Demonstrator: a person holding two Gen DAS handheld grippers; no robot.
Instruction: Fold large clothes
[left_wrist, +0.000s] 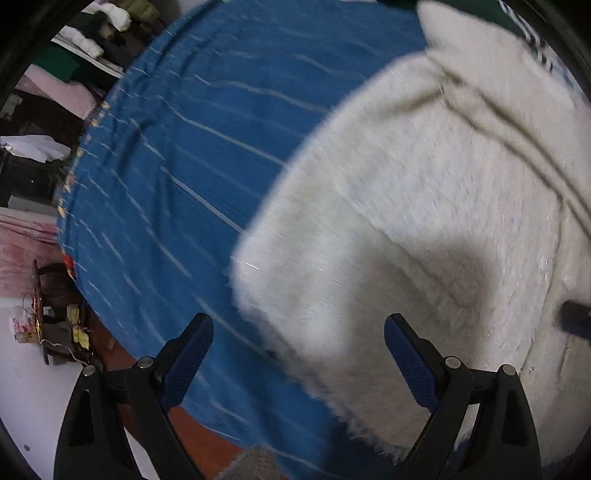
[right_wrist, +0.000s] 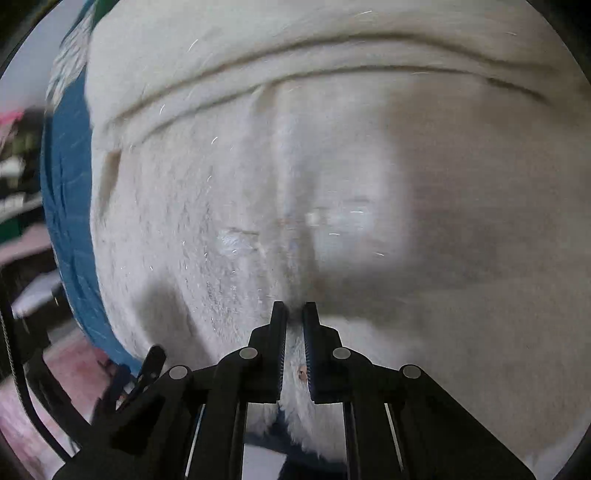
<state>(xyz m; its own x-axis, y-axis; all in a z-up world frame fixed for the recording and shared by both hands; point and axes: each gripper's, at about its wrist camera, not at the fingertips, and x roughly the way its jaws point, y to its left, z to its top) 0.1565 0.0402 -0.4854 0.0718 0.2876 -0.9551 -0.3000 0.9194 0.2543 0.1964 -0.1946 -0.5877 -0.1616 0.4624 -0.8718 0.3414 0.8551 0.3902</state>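
Both grippers over white garment (left_wrist: 424, 206): right gripper (right_wrist: 294, 314) pinching it, left gripper (left_wrist: 298, 332) spread wide.

I see a blue cloth with thin pale stripes (left_wrist: 177, 155) spread over the work surface, its edge trimmed in small yellowish marks. Past that edge, a pink cover (left_wrist: 26, 236) lies over furniture, and a small dark wooden stand (left_wrist: 48, 295) sits on the pale floor (left_wrist: 33, 398) (a printed plastic bag (left_wrist: 20, 326) beside it). White folded bedding (left_wrist: 83, 42) is stacked farther back.
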